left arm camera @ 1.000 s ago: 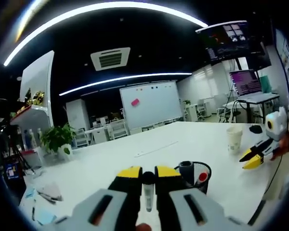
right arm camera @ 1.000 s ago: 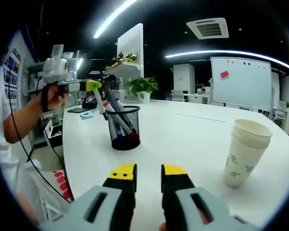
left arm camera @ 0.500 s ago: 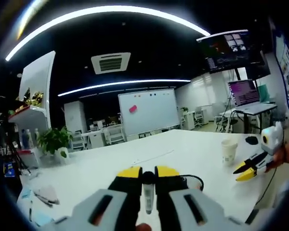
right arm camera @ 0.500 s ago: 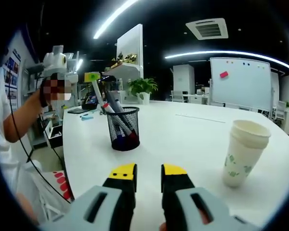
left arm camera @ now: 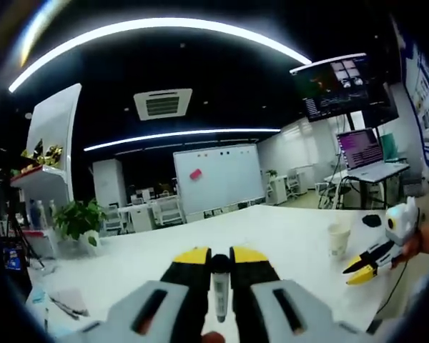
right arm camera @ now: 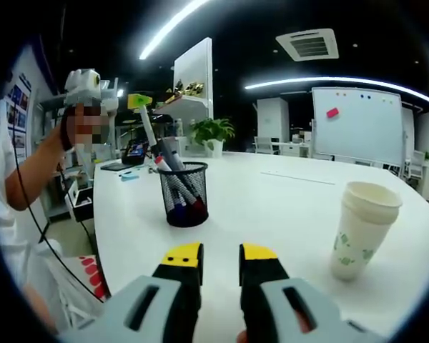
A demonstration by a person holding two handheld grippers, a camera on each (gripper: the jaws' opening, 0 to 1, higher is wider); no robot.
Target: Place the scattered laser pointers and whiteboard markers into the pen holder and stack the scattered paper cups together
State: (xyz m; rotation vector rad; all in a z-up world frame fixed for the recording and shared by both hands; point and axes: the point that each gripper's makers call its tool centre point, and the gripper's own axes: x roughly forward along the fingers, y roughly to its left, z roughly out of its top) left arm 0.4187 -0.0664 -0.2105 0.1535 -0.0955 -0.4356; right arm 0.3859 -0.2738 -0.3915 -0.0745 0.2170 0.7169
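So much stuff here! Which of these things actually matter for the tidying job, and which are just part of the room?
Part of the job:
- marker gripped by the left gripper
- mesh pen holder, pens already inside
- paper cup
- right gripper, jaws apart, holding nothing

Just lying about:
- potted plant
- whiteboard
- laptop
- papers at the table edge

Right gripper view: pen holder (right arm camera: pixel 184 194) stands on table (right arm camera: pixel 272 207), left of centre, w/ markers (right arm camera: pixel 173 163) upright in it. Stacked paper cups (right arm camera: pixel 360 229) stand on table at right, well apart from holder. Right gripper (right arm camera: pixel 220 261) sits betw. the two, nearer the viewer. Left gripper (right arm camera: pixel 138 102) is held above and left of holder, marker (right arm camera: pixel 149 133) hanging from it over the rim. Whiteboard (right arm camera: pixel 356 121) and plant (right arm camera: pixel 212 131) behind table.

Left gripper view: cups (left arm camera: pixel 338 240) at right on table, right gripper (left arm camera: pixel 372 259) just beside.
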